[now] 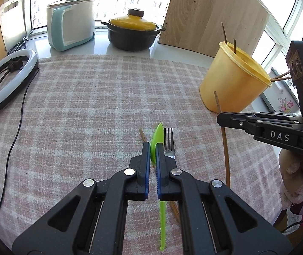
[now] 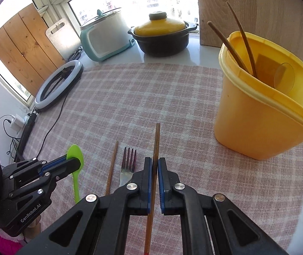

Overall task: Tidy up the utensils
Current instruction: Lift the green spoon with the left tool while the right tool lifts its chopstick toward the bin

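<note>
My left gripper [image 1: 153,146] is shut on a green plastic spoon [image 1: 157,136] and holds it above the checked cloth; the same spoon [image 2: 75,153] shows at the left of the right wrist view. My right gripper [image 2: 155,161] is shut on a brown chopstick [image 2: 157,140], lifted off the cloth, and appears as a black arm [image 1: 219,118] at the right of the left wrist view. A metal fork [image 2: 128,165] and another chopstick [image 2: 112,165] lie on the cloth between the two grippers. A yellow tub [image 2: 257,114] at the right holds two chopsticks [image 2: 232,46].
A checked cloth [image 1: 87,106] covers the table. At the back stand a white and teal cooker [image 1: 70,23], a black pot with a yellow lid [image 1: 133,31] and a wooden board [image 1: 210,14]. A ring light [image 1: 4,80] with its cable lies at the left.
</note>
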Tool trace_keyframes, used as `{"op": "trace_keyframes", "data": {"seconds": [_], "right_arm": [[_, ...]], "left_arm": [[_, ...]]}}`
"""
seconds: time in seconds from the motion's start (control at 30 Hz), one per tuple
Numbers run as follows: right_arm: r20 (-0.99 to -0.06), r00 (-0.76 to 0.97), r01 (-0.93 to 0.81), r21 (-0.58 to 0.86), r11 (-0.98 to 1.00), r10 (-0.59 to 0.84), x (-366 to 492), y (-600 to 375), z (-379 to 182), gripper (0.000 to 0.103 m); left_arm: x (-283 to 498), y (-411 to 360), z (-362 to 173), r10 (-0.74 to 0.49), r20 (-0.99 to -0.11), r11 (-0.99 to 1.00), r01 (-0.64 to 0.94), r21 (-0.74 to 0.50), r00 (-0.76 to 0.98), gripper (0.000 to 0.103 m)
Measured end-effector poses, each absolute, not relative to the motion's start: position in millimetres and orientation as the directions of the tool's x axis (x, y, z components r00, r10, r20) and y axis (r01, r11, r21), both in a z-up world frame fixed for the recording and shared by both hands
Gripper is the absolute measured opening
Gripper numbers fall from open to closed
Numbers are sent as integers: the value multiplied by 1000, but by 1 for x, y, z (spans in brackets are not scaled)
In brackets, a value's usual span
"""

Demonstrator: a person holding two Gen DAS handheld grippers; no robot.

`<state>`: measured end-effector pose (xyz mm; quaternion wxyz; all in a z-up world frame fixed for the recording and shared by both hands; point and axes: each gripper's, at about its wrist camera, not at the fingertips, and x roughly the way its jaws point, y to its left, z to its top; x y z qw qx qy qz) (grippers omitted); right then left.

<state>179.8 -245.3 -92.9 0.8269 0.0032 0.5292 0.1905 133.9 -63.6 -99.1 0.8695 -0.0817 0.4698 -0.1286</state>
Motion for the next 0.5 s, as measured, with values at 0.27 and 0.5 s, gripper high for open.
{"op": "trace_keyframes", "data": {"seconds": [0.27, 0.5], "right_arm": [[-850, 401, -310, 227, 923, 343, 169, -257, -79, 3], [-811, 464, -338, 210, 917, 356, 157, -265, -51, 3]], "left_arm": [[132, -53, -91, -308, -786, 950, 137, -279, 536, 1], [129, -43, -72, -330, -761, 942, 135, -309, 559, 1]]}}
